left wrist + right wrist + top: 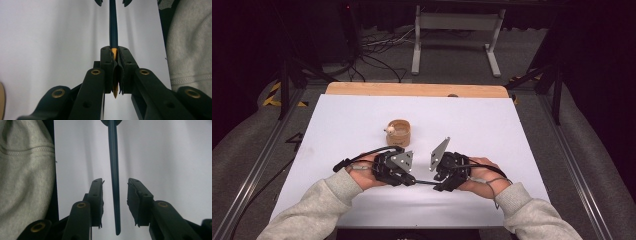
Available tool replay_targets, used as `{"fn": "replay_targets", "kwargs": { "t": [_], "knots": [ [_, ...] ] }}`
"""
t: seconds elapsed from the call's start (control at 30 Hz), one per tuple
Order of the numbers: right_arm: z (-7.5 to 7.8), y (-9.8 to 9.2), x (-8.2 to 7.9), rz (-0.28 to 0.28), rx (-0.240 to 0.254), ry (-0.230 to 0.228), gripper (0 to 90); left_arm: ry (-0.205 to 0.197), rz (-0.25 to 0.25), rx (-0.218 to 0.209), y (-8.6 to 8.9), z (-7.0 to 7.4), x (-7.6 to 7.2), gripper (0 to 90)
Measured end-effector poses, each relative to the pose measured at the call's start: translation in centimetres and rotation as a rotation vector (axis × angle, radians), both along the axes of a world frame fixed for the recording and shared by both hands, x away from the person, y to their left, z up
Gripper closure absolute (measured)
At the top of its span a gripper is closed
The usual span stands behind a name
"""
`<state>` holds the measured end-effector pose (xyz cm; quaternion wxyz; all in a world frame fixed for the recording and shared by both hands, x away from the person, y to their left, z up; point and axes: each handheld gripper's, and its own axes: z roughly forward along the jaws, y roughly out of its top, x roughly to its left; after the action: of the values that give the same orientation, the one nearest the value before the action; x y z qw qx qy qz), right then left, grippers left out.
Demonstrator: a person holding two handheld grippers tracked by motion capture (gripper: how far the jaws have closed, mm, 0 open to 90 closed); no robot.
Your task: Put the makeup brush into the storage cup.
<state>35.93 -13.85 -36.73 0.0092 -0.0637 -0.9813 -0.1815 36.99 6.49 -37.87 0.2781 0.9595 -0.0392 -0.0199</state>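
Grey sleeves nearest, then the two grippers facing each other low over the white table top. Left gripper is clamped on the sharpened tan tip of a slim dark-blue wooden pencil. Right gripper stands partly apart around the blunt end, pads not touching. Risk: an off-centre close could lever the pencil out of the short tip hold, or snap the point. Small round wooden cup sits just beyond.
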Motion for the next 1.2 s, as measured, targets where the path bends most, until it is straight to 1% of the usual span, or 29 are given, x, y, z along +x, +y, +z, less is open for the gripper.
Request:
{"fn": "replay_targets", "kwargs": {
  "t": [0.1, 0.27, 0.4, 0.5, 0.57, 0.7, 0.83, 0.9, 0.97, 1.1, 1.13, 1.17, 1.2],
  "knots": [
    [-0.1, 0.2, 0.0, 0.013, -0.013, 0.002, 66.0, -0.002, -0.004, 0.008, -0.1, 0.0, 0.0, 83.8],
    [-0.2, 0.6, -0.1, 0.027, -0.039, -0.002, 66.9, 0.003, -0.006, 0.006, -0.2, 0.0, 0.0, 83.8],
    [-0.4, 0.8, -0.1, 0.038, -0.052, 0.006, 68.0, 0.003, -0.004, 0.007, -0.2, 0.0, -0.1, 83.8],
    [-0.4, 0.9, -0.1, 0.047, -0.055, 0.012, 71.4, 0.002, -0.006, 0.006, -0.2, 0.0, -0.1, 83.8],
    [-0.4, 0.9, -0.2, 0.043, -0.059, 0.015, 72.4, 0.002, -0.006, 0.006, -0.2, 0.0, -0.1, 83.8],
    [-0.5, 1.0, -0.2, 0.056, -0.054, 0.017, 75.4, 0.0, -0.014, 0.01, -0.2, 0.0, -0.1, 83.8],
    [-0.5, 1.1, -0.2, 0.057, -0.056, 0.017, 75.7, 0.0, -0.016, 0.013, -0.3, 0.0, -0.1, 83.8],
    [-0.5, 1.1, -0.2, 0.062, -0.065, 0.014, 75.7, 0.005, -0.016, 0.02, -0.3, 0.0, -0.1, 83.8],
    [-0.6, 1.2, -0.2, 0.068, -0.074, 0.01, 75.7, 0.001, -0.024, 0.03, -0.4, 0.0, -0.1, 83.8],
    [-0.7, 1.3, -0.3, 0.068, -0.086, 0.008, 75.7, 0.008, -0.018, 0.026, -0.4, 0.0, -0.1, 83.8],
    [-0.7, 1.4, -0.2, 0.073, -0.088, 0.006, 75.8, 0.005, -0.022, 0.031, -0.5, 0.0, -0.1, 83.8],
    [-0.8, 1.4, -0.2, 0.082, -0.083, -0.006, 75.9, 0.003, -0.029, 0.036, -0.5, 0.0, 0.0, 83.8],
    [-0.8, 1.4, -0.2, 0.082, -0.083, -0.006, 76.6, 0.004, -0.03, 0.037, -0.5, 0.0, 0.0, 83.8]
  ]
}}
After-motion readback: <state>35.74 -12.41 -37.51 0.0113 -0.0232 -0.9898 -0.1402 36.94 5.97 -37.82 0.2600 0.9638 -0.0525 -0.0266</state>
